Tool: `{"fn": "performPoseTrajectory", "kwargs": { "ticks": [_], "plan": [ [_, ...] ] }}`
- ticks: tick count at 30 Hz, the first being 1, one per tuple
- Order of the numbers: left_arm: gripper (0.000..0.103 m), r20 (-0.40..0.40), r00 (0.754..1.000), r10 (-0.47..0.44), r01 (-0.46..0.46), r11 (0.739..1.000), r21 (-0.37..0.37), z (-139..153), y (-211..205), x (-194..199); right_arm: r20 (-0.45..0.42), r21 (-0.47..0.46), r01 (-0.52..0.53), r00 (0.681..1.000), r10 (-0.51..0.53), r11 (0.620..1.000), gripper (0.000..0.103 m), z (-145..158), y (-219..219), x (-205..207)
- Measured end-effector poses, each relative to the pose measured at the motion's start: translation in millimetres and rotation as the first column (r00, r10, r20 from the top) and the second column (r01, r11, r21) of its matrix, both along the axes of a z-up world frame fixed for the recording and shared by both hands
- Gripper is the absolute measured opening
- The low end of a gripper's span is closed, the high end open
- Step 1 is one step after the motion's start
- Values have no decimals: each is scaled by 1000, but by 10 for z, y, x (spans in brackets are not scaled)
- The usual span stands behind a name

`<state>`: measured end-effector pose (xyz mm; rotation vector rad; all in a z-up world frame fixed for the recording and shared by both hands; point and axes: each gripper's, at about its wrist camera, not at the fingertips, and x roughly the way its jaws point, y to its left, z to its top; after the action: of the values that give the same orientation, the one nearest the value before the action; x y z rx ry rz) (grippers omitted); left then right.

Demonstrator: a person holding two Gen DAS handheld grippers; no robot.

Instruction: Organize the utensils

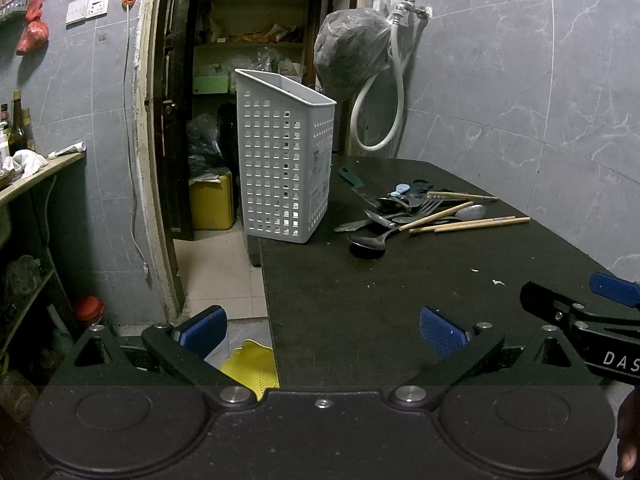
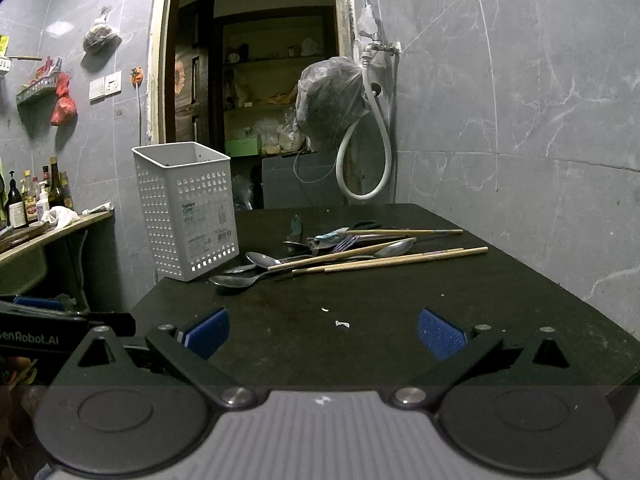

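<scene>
A white perforated basket (image 1: 286,160) (image 2: 188,208) stands upright at the far left corner of the dark table (image 1: 400,300) (image 2: 380,292). To its right lies a pile of utensils (image 1: 424,210) (image 2: 340,248): metal spoons (image 2: 234,280), a fork (image 1: 430,205), wooden chopsticks (image 1: 480,224) (image 2: 400,260), a green-handled knife (image 1: 352,178) and scissors. My left gripper (image 1: 323,334) hovers open at the table's near left edge, nothing between its blue pads. My right gripper (image 2: 324,334) is open over the near table, well short of the pile. Part of it shows at the right edge of the left wrist view.
An open doorway with shelves lies behind the basket. A dark plastic bag (image 1: 352,52) and white hose (image 1: 384,112) hang from a tap on the tiled wall. A side shelf with bottles (image 2: 36,200) stands left. A yellow strainer (image 1: 252,364) lies on the floor.
</scene>
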<state>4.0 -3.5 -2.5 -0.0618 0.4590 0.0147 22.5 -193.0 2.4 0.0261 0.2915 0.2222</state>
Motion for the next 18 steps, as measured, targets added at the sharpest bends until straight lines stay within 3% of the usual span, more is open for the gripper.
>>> {"fn": "performPoseTrajectory", "kwargs": {
  "ticks": [18],
  "plan": [
    [102,-3,1000,-1,1,1000,1,-3,-6,8,-4,-2,0,1000,0,1000,103,-20,3,-4]
  ]
}}
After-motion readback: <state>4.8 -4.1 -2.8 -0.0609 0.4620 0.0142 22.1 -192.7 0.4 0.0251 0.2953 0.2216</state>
